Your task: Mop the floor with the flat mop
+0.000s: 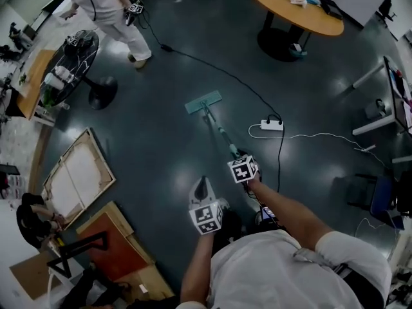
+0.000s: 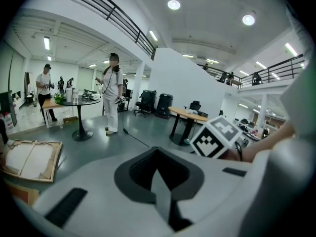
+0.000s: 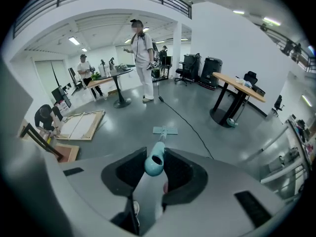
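The flat mop lies out ahead of me, its teal head flat on the dark floor and its handle slanting back to my right gripper. That gripper is shut on the handle. In the right gripper view the teal handle end sits between the jaws of the right gripper, with the mop head far beyond. My left gripper hangs beside it, apart from the mop. In its own view the left gripper is shut with nothing in it.
A white power strip with cables lies right of the mop, and a black cable crosses the floor behind the head. Round wooden table far right, black round table and a person in white far left. Canvas frame and boards lie at the near left.
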The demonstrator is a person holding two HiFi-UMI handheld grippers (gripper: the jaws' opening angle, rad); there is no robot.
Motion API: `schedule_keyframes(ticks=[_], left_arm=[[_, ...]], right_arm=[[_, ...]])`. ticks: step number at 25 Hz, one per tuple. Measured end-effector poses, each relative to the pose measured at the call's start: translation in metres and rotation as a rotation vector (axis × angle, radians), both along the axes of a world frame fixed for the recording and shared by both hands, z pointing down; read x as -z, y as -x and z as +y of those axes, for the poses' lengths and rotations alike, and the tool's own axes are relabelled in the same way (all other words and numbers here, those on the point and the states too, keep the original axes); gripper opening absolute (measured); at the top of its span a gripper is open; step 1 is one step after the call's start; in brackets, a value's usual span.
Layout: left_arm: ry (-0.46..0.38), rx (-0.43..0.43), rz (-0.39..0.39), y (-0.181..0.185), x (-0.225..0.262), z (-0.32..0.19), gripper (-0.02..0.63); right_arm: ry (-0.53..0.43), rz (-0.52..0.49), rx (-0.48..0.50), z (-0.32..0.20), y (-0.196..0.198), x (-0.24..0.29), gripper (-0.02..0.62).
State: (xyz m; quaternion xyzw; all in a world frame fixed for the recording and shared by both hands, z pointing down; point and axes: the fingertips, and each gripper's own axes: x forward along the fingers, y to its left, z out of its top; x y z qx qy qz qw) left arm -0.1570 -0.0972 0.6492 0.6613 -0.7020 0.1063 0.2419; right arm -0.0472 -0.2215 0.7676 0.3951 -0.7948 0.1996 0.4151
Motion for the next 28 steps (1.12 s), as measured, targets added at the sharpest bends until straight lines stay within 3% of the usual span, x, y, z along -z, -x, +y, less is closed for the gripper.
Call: schedule_keyframes(ticks=[8,15,21,28], left_arm=[[0.018,0.031,0.022,0.022,-0.017,-0.01,0.005],[0.002,0.052,0.013,0.033,-0.012,-0.022,0.005],[0.0,0.044,0.011,0.02,-0.007,-0.011,0.005],[0.004,0.029,0.008,-0.015,-0.001,0.028,0.005]], right_arm=[[-0.017,0.003,-0.013,-0.063,0.038,-0.025,0.114],[-0.044,-0.009,0.008,-0.085,0.052,-0.016,0.114],[-0.02,0.01,0.022,-0.052,0.024,-0.009,0.114],[0.017,0.027,0.063,0.032,-0.037,0.015,0.113]])
